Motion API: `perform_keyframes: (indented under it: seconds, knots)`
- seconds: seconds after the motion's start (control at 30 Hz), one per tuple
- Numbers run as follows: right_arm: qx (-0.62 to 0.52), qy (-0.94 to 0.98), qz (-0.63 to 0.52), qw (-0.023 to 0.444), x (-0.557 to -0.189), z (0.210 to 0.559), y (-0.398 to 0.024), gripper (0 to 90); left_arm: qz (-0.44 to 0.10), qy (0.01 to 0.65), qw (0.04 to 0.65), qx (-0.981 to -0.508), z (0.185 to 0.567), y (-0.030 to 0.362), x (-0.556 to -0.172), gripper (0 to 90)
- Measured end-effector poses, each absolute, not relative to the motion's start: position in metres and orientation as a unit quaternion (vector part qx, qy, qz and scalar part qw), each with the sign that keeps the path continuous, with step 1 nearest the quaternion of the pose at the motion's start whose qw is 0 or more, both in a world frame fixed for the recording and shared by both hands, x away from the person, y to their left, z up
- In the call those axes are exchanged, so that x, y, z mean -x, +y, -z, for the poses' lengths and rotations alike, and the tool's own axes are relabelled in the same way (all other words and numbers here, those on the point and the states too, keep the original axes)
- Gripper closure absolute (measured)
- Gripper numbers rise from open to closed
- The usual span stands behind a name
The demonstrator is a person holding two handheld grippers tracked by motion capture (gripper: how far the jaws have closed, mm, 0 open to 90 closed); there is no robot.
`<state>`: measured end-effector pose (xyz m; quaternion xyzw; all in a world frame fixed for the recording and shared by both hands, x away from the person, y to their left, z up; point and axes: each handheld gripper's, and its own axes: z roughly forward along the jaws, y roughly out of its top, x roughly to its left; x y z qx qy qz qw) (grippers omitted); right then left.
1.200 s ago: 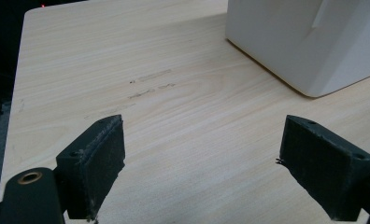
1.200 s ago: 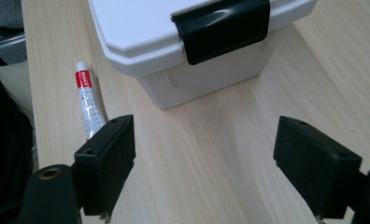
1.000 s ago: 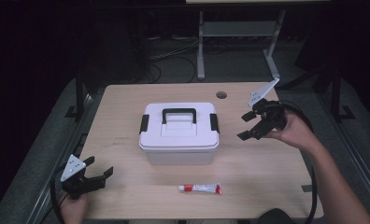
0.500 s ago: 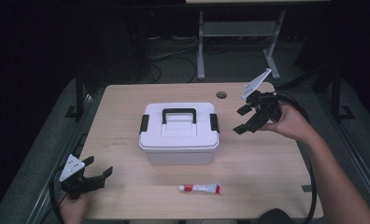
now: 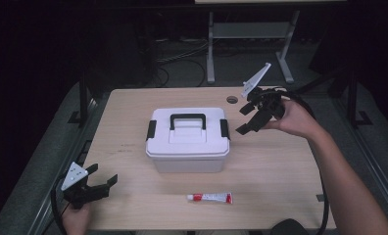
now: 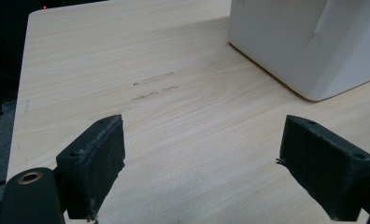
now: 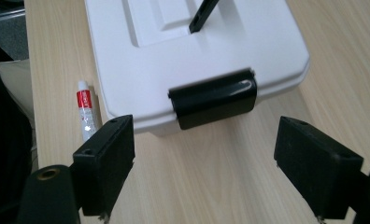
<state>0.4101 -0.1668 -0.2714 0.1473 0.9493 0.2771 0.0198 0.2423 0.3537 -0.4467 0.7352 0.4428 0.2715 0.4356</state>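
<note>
My right gripper (image 5: 249,119) hangs wide open just beside the white box's (image 5: 188,142) right-hand black latch (image 7: 213,98), which lies straight ahead between the jaws, long axis across them. My left gripper (image 5: 96,182), also wide open, rests well apart at the table's (image 5: 280,166) near-left corner.

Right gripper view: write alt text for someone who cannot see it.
The right gripper, jaws wide open, points at the black side latch of a closed white storage box on a pale wooden table. A small red and white tube lies beside the box, at the view's left.
</note>
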Motion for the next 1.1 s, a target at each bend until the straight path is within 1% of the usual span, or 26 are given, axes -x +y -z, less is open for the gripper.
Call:
perform_keyframes:
  seconds: [0.43, 0.77, 1.1]
  knots:
    - [-0.126, 0.956, -0.266, 0.014, -0.426, 0.261, -0.134, 20.1, -0.271, 0.445, 0.441, -0.731, 0.446, 0.356, -0.243, 13.4]
    - [-0.113, 0.959, -0.259, 0.006, -0.435, 0.259, -0.112, 20.5, -0.27, 0.446, 0.444, -0.729, 0.446, 0.358, -0.243, 13.4]
    - [-0.092, 0.963, -0.254, -0.007, -0.448, 0.258, -0.079, 22.0, -0.268, 0.447, 0.447, -0.727, 0.446, 0.358, -0.243, 13.4]
